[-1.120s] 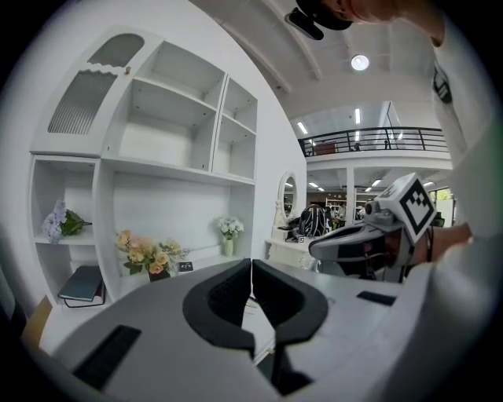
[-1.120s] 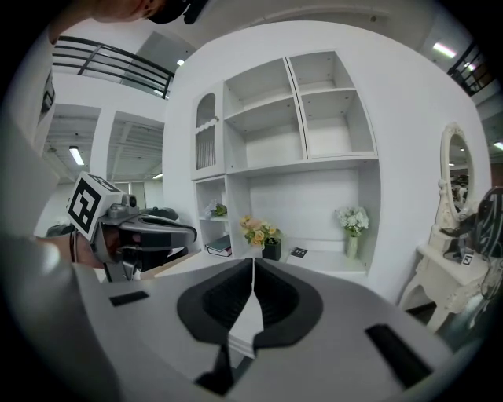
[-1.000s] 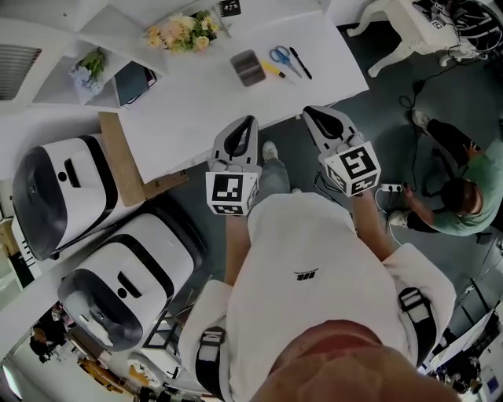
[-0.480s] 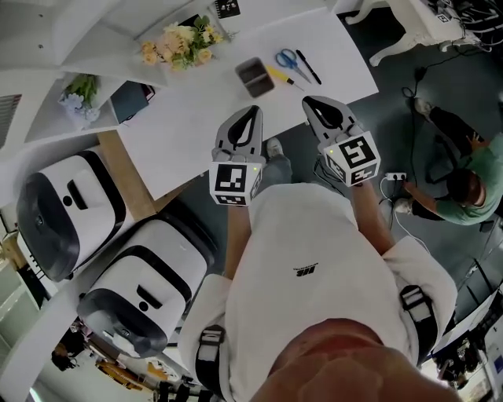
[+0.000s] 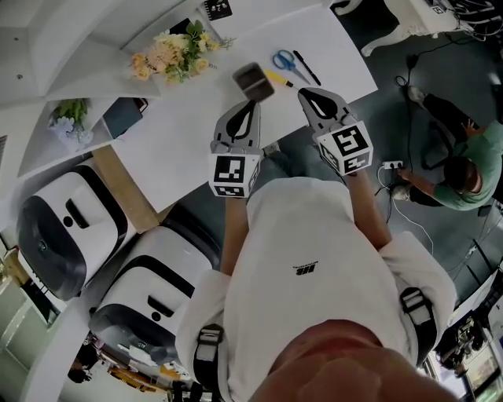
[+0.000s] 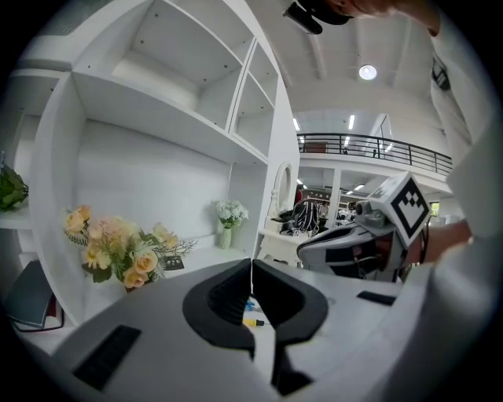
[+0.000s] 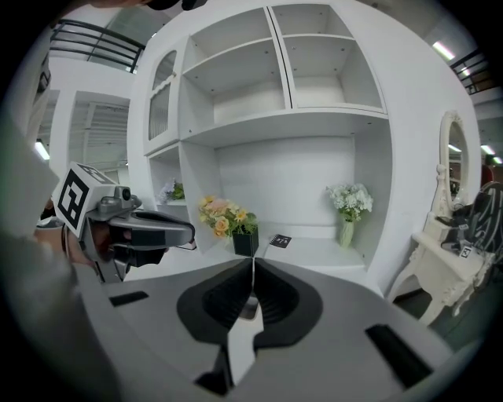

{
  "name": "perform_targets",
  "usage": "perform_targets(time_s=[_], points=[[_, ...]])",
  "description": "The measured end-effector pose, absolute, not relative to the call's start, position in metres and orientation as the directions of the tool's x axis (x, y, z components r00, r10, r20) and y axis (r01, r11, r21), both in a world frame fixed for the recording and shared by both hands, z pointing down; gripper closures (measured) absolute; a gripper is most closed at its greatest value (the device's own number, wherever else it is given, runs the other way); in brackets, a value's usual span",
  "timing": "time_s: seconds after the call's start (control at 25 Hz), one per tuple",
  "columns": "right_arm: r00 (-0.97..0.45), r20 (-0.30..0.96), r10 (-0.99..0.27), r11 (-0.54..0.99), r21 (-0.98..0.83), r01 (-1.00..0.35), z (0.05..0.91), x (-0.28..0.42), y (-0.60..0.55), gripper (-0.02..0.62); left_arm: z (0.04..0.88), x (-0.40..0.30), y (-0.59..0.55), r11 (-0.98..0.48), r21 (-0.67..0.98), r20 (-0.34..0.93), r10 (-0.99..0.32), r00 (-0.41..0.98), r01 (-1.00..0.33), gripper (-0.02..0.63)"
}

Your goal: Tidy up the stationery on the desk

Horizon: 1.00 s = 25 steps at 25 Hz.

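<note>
On the white desk (image 5: 196, 133) in the head view lie a dark grey pencil case (image 5: 253, 80), a yellow marker (image 5: 277, 77), blue scissors (image 5: 284, 60) and a black pen (image 5: 306, 67). My left gripper (image 5: 250, 104) is over the desk's front edge just short of the case, jaws shut and empty. My right gripper (image 5: 302, 93) is beside it, near the yellow marker, also shut with nothing held. In the left gripper view the left gripper (image 6: 252, 263) has its jaws meeting in a thin line, with the yellow marker (image 6: 253, 322) below. The right gripper (image 7: 253, 263) looks at the shelves.
A bouquet (image 5: 169, 55) and a marker card (image 5: 216, 8) stand at the desk's back. A dark book (image 5: 122, 116) lies on the left shelf. Two white-and-black machines (image 5: 63, 235) (image 5: 149, 290) sit on the floor to the left. A person (image 5: 464, 169) crouches at right.
Both grippers have moved forward from in front of the desk to over its front edge, closer to the pencil case and marker. Their jaws stay shut.
</note>
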State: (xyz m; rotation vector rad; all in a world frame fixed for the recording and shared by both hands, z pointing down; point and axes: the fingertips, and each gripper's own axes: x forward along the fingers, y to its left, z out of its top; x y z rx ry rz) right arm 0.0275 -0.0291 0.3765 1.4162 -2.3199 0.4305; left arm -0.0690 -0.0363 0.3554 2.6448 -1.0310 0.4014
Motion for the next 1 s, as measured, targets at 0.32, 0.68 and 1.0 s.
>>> perform_targets(time_s=[0.32, 0.68, 1.0], points=[[-0.409, 0.499, -0.764, 0.436, -0.067, -0.897, 0.391, 0.032, -0.046, 0.597, 0.375, -0.064, -0.052, -0.707, 0.175, 0.367, -0.599, 0.712, -0.685, 0.606], [-0.438, 0.535, -0.723, 0.466, -0.091, -0.88, 0.418, 0.038, -0.061, 0.597, 0.396, -0.055, -0.066, -0.687, 0.187, 0.401, -0.599, 0.693, -0.702, 0.606], [-0.482, 0.576, -0.66, 0.515, -0.119, -0.849, 0.45, 0.038, -0.076, 0.597, 0.422, -0.049, -0.079, -0.657, 0.191, 0.443, -0.605, 0.661, -0.729, 0.606]])
